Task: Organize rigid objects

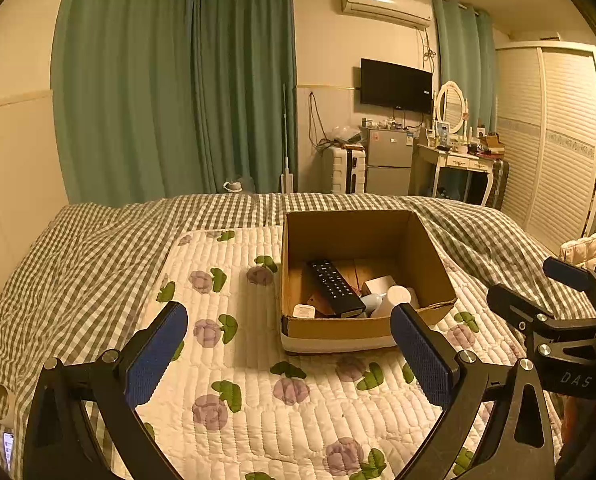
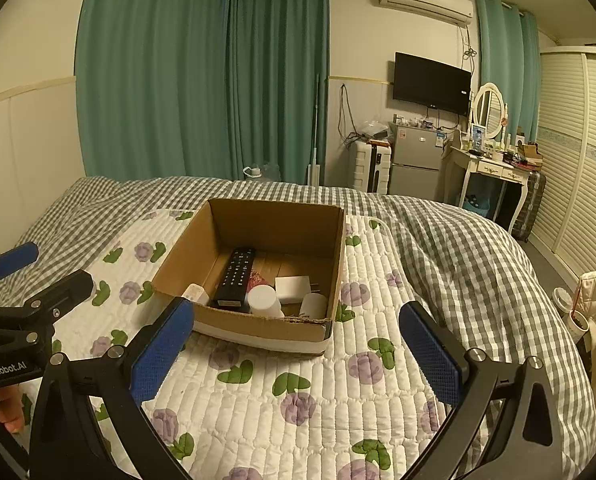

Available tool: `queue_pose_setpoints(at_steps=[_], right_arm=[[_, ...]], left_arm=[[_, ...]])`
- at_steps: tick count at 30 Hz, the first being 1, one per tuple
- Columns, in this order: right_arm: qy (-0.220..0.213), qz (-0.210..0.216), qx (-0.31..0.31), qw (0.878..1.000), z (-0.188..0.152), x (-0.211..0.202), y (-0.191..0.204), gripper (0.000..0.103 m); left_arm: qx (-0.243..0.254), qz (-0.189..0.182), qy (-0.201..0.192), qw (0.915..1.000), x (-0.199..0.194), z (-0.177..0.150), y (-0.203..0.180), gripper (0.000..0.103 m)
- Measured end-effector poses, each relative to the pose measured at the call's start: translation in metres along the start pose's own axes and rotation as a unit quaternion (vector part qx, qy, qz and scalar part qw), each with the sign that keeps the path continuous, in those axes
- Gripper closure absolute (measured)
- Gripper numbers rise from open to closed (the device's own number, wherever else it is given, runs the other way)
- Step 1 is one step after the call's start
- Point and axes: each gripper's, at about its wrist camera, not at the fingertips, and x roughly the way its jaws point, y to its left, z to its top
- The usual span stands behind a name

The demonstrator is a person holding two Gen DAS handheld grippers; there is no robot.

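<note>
An open cardboard box [image 1: 429,256] [image 2: 182,248] stands on the floral quilted mat on the bed. Inside lie a black remote [image 1: 333,286] [image 2: 236,274], a white charger block [image 1: 379,283] [image 2: 294,288], white round jars [image 1: 397,295] [image 2: 262,299] and a small white item [image 1: 303,311]. My left gripper [image 1: 290,334] is open and empty, held above the mat just in front of the box. My right gripper [image 2: 298,332] is open and empty, also in front of the box. Each gripper shows at the edge of the other's view.
The floral quilted mat [image 1: 258,400] [image 2: 317,392] lies over a grey checked duvet [image 1: 90,256] [image 2: 457,240]. A padded cream item and a paper cup [image 2: 563,300] sit beside the bed on the right. Curtains, a fridge, a vanity and a wardrobe stand beyond.
</note>
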Motion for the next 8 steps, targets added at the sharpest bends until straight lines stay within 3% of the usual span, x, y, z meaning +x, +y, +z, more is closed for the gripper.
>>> queue_pose_setpoints(at_steps=[8], right_arm=[[0.002, 0.000, -0.001, 1.000, -0.0021, 0.0007, 0.0007, 0.000]], left_arm=[[-0.005, -0.007, 0.007, 0.9999, 0.0009, -0.0016, 0.0002, 0.000]])
